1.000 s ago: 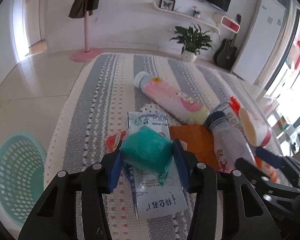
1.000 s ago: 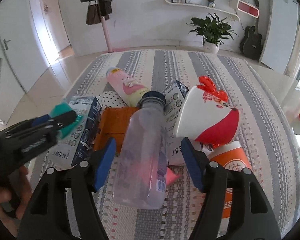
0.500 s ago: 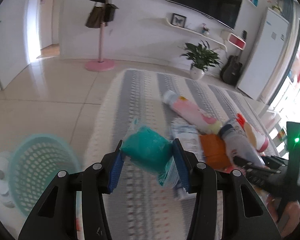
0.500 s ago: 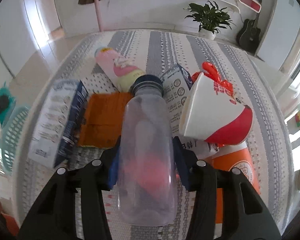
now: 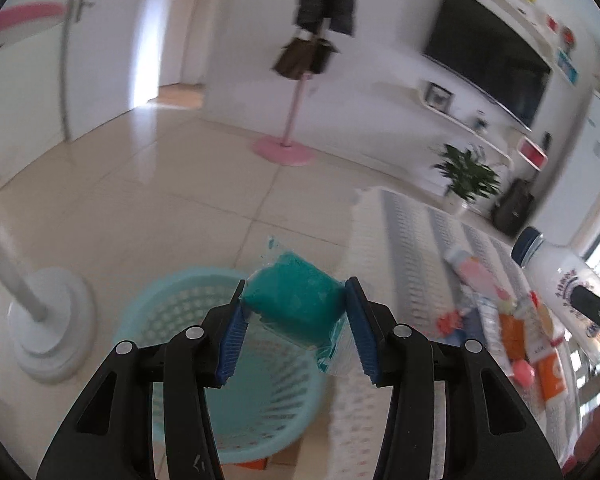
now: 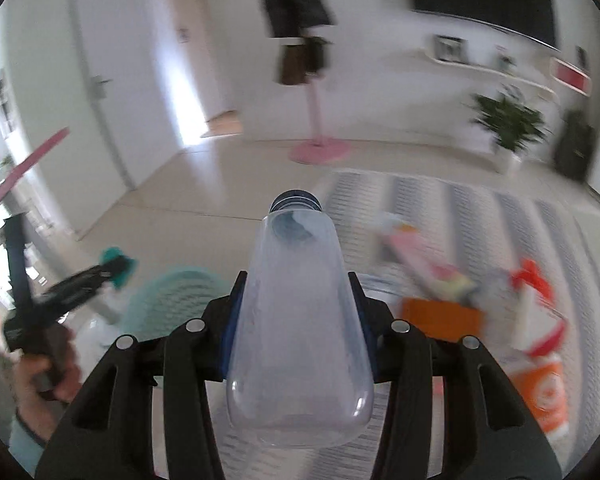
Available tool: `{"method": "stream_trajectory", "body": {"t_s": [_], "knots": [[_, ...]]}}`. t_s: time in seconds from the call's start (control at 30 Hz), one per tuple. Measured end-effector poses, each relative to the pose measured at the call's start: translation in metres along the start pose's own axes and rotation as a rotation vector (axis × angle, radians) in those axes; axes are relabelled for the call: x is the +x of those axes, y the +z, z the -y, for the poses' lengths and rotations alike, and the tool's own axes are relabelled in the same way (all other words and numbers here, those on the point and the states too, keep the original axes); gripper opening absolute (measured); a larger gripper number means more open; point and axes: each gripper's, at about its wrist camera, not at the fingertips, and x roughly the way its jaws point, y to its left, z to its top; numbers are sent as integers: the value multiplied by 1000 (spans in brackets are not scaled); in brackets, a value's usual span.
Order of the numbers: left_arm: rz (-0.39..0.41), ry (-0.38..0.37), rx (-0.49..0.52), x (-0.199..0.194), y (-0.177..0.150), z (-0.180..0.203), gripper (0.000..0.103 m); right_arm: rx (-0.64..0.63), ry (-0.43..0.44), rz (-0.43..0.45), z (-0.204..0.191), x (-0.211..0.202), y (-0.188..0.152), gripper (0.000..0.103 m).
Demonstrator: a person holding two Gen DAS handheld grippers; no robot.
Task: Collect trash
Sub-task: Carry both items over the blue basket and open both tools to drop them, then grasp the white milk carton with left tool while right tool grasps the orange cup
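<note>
1. The left gripper (image 5: 295, 334) pinches a teal packet (image 5: 296, 298) between its blue pads (image 5: 231, 340); a clear wrapper edge hangs from the packet's lower right side.
2. The packet sits in the air above the near rim of a pale turquoise perforated laundry-style basket (image 5: 188, 292), which stands on the floor.
3. The right gripper (image 6: 298, 320) is clamped on a clear plastic bottle (image 6: 298, 320) with a dark blue cap (image 6: 296, 200); the cap points away from the camera, and the bottle is raised off the floor.
4. Floor surface: glossy beige tile (image 5: 148, 184), with a grey-and-white striped rug (image 6: 440, 200) laid on it to the right of the basket (its edge lies close to the basket).
5. Trash on the rug: a pink-and-yellow tube-shaped container (image 5: 480, 276), an orange flat packet (image 6: 440, 314), a red-and-white paper cup (image 6: 536, 316) and an orange-and-white cup (image 6: 544, 392), all lying close together. Motion blur hides finer detail.
6. A white round stand base (image 5: 48, 320) rests on the tile just left of the basket.
7. Room: white walls, a pink coat stand (image 5: 288, 120) carrying dark garments, a wall-mounted television (image 5: 488, 52), a white curved shelf (image 5: 468, 120), a potted green plant (image 5: 468, 176) and a dark guitar (image 5: 514, 206) against the far wall.
</note>
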Motion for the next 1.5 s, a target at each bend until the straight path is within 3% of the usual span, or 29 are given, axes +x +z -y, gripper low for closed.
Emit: {"method": "stream_trajectory", "body": {"t_s": [0.1, 0.27, 0.43, 0.53, 0.67, 0.8, 0.9, 1.07, 1.23, 1.33, 1.5], "knots": [[-29, 16, -44, 3, -1, -25, 46, -54, 61, -21, -51, 25, 2, 44], [-203, 111, -119, 38, -16, -57, 46, -43, 103, -124, -103, 88, -14, 44], [-321, 72, -207, 62, -29, -79, 46, -34, 88, -242, -131, 144, -38, 44], [-377, 90, -224, 73, -41, -89, 47, -23, 52, -320, -143, 172, -52, 44], [-439, 84, -264, 85, -50, -103, 49, 31, 29, -392, -136, 193, -69, 44], [-434, 115, -275, 86, -53, -109, 55, 60, 18, -416, -132, 200, -76, 44], [-406, 94, -293, 81, -46, -109, 58, 88, 47, -416, -125, 199, -77, 47], [-319, 79, -276, 61, -31, -93, 58, 93, 57, -378, -115, 183, -71, 50], [-254, 114, -230, 46, -24, -72, 58, 99, 67, -316, -99, 150, -65, 50], [-213, 76, -213, 37, -17, -50, 58, 106, 81, -268, -86, 126, -62, 50], [-117, -26, -109, 17, -3, 21, 61, 87, 63, -149, -52, 69, -51, 50]]}}
